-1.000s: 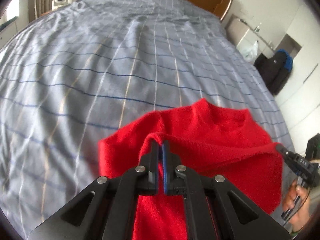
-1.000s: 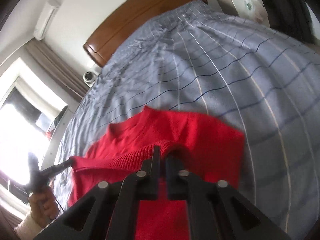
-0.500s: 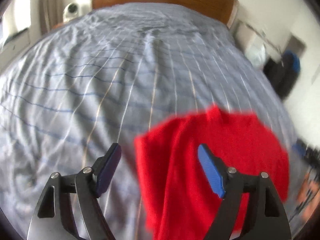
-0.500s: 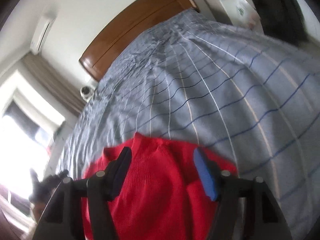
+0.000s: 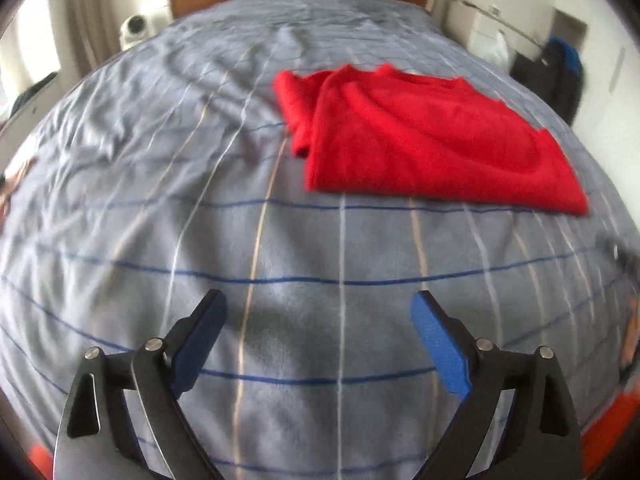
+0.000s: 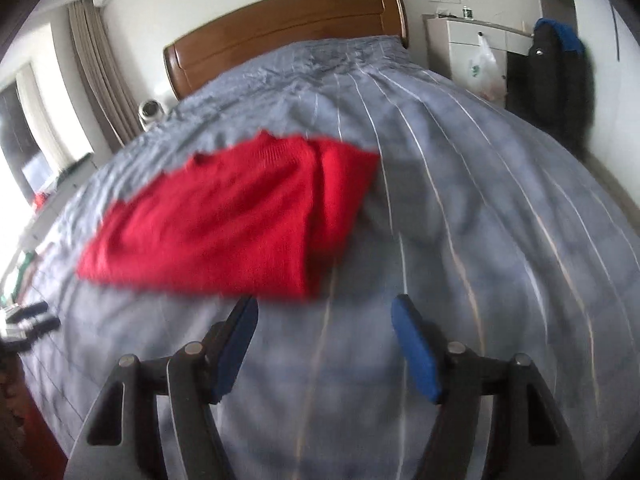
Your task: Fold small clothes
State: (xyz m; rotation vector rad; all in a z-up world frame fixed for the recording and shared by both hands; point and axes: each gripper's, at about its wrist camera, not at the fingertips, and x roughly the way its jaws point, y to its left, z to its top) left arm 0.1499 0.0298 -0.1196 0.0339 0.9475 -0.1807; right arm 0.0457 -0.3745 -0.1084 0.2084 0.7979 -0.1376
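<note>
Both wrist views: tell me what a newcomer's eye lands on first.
The folded red sweater lies on the grey-blue checked bedspread, the one bright thing there. In front of it the left gripper and right gripper are both open and empty. A wooden headboard closes the far end.

A wide bed (image 5: 168, 208) with a brown wooden headboard (image 6: 280, 36) at its far end is covered by a wrinkled grey-blue sheet crossed by thin blue and pale lines. On it lies a folded red knitted sweater (image 5: 420, 140), flat, toward the middle.
</note>
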